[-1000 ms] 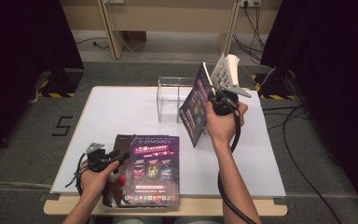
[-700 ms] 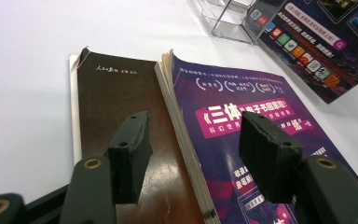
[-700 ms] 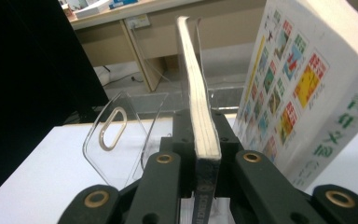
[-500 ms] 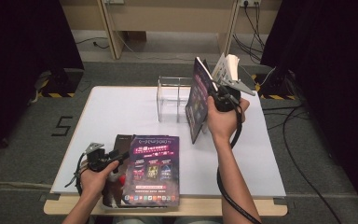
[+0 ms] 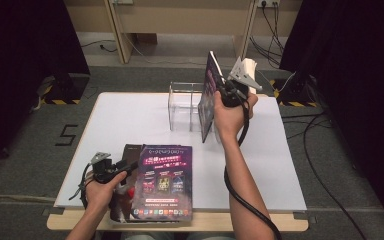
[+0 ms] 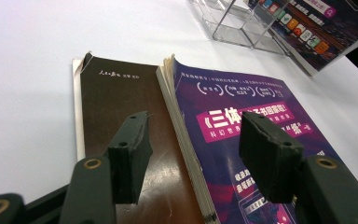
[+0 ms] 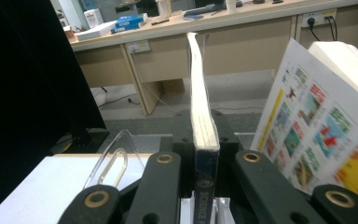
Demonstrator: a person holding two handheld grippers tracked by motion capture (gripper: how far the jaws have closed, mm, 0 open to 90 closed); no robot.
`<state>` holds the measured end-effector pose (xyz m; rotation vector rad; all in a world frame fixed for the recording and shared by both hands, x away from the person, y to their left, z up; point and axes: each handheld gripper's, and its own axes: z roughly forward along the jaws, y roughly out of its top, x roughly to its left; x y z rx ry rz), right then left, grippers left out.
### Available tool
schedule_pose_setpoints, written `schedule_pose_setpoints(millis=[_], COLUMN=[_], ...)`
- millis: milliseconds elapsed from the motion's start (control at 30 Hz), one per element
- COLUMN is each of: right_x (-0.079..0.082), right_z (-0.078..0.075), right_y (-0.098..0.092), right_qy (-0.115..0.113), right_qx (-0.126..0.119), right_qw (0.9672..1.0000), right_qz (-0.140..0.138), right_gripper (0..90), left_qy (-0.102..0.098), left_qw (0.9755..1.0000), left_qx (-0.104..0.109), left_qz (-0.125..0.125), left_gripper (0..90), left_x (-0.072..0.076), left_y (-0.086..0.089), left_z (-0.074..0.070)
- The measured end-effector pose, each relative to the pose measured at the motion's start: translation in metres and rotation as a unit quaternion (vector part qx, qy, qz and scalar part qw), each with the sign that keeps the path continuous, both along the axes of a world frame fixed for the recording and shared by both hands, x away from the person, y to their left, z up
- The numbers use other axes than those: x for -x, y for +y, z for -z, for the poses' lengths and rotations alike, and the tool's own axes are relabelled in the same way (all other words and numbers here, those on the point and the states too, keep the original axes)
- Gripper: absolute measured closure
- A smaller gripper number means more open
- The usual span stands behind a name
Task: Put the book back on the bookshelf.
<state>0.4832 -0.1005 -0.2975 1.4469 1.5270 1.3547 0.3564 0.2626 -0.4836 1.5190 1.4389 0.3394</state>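
My right gripper [image 5: 221, 93] is shut on the spine edge of a purple magazine [image 5: 207, 97] and holds it upright above the table, right beside a clear acrylic rack [image 5: 186, 106]. In the right gripper view the magazine's pale page edge [image 7: 200, 107] rises between the closed jaws of the right gripper [image 7: 204, 142]. At the front of the table my left gripper [image 5: 124, 166] stands open and low over a dark brown book [image 6: 116, 107] and a purple magazine [image 6: 256, 154] that lies partly on it. Nothing is pinched between the left gripper's [image 6: 196, 133] jaws.
A book with colourful pictures on a white cover [image 7: 317, 130] stands close on the right of the held magazine. The white table [image 5: 130, 120] ends at a front edge just below the stack. Dark curtains and cables flank the table.
The right hand has carried the held magazine a little up and to the left, closer to the clear rack, and turned it more upright. The left gripper has stayed still.
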Motion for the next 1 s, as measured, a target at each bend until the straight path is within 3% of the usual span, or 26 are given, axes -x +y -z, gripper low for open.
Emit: schedule_pose_setpoints(millis=[300,500,633,933,1000], right_x=[-0.012,-0.018,-0.019,-0.015,-0.013], right_z=[-0.001,0.008,0.011,0.02,0.022], right_y=[0.012,0.018,0.018,0.013,0.013], right_qy=[-0.005,-0.004,-0.007,-0.015,-0.011], right_qx=[0.002,0.008,0.018,0.006,0.017], right_qw=[1.0,1.0,0.9998,0.9998,0.9997], right_qz=[0.002,0.0,0.001,0.014,0.015], right_gripper=[84.3,84.2,84.2,84.1,83.9], left_qy=[0.002,0.001,0.003,0.003,0.003], left_qw=[1.0,1.0,1.0,1.0,1.0], left_qx=[0.001,0.0,0.0,-0.001,-0.001], left_qz=[0.0,0.001,-0.001,0.001,0.001], left_gripper=[42.7,42.7,42.7,42.7,42.7], left_x=[0.0,0.0,-0.001,0.0,0.0], left_y=[0.001,0.001,0.001,0.0,0.0], left_z=[0.001,0.001,0.002,0.002,0.002])
